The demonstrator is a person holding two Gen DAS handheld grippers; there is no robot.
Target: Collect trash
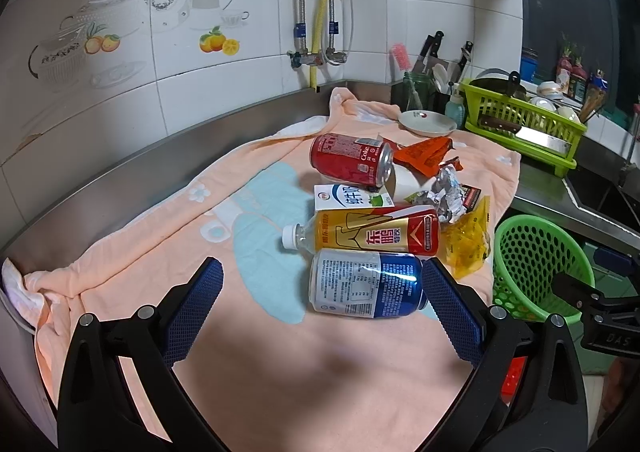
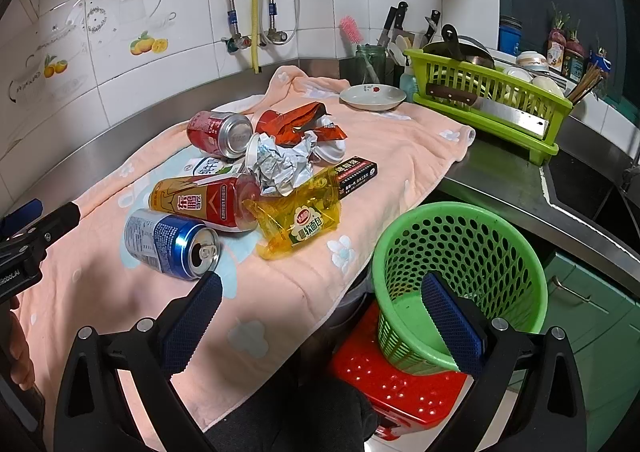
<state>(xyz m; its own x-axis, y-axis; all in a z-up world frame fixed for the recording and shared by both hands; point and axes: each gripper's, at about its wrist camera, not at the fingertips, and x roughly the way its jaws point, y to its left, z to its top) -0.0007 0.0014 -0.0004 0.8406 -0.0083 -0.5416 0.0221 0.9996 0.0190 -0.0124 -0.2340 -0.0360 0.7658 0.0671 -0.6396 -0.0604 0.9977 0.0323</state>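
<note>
Cans [image 1: 366,284], bottle [image 1: 368,232] and wrappers [image 2: 298,219] lie on towel [image 1: 160,228]; basket [image 2: 460,276] stands right.

Straight ahead of the left claw [image 1: 322,294], whose pads are blue with a fine mesh texture on black arms, lies a can [image 1: 365,284] half white with small print, half deep blue. Just beyond it is a bottle [image 1: 370,232] with a gold and red label and a white cap. Farther on sits a red can [image 1: 350,160] with white lettering. All rest on a peach towel [image 1: 248,352] patterned with pale blue shapes and white flowers. Ahead of the right claw [image 2: 320,310], also blue-padded, stands a bright green perforated basket [image 2: 476,244] on a red stool [image 2: 404,388] dotted with holes. Ahead and to its left lies a translucent yellow wrapper [image 2: 298,217].
</note>
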